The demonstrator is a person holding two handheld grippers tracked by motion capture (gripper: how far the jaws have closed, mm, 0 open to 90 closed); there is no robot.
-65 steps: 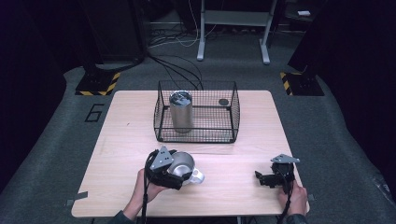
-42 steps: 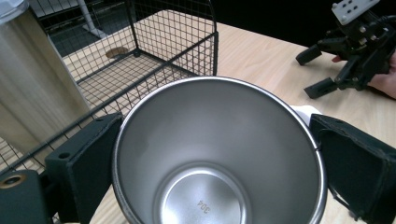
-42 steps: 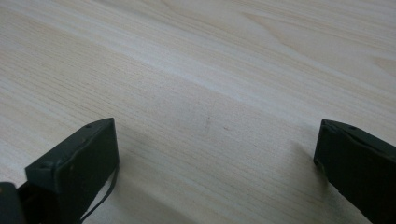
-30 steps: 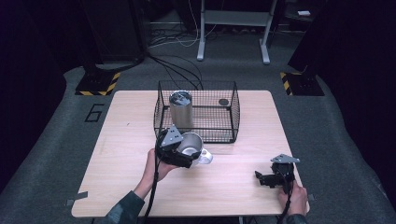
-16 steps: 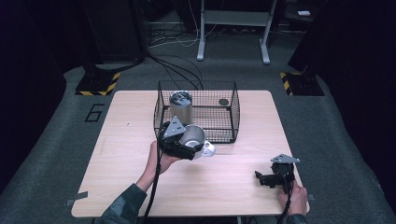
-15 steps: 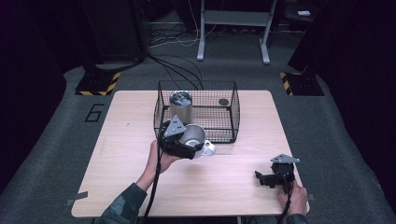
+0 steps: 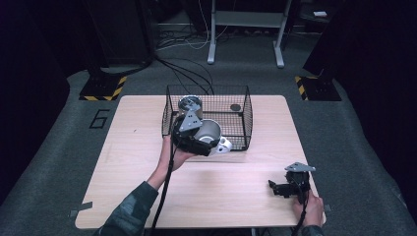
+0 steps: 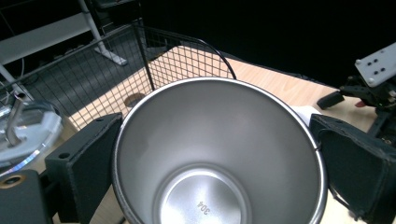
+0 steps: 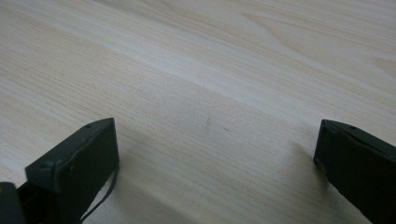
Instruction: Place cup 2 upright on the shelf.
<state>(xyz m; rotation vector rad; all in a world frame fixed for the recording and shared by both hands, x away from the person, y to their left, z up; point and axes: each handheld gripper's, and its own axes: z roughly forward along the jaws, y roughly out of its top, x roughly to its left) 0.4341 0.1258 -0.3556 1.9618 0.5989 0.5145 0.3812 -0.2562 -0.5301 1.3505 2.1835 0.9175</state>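
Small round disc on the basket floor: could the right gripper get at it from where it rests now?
Probably yes: the right gripper rests open and empty, and the wire basket is open-topped above the disc. Only the basket wall intervenes.

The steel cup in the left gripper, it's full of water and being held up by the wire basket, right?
Not quite: the steel cup is empty. The left gripper view looks straight into it and shows a bare, dry metal bottom. The rest holds: the left gripper grips it by the wire basket.
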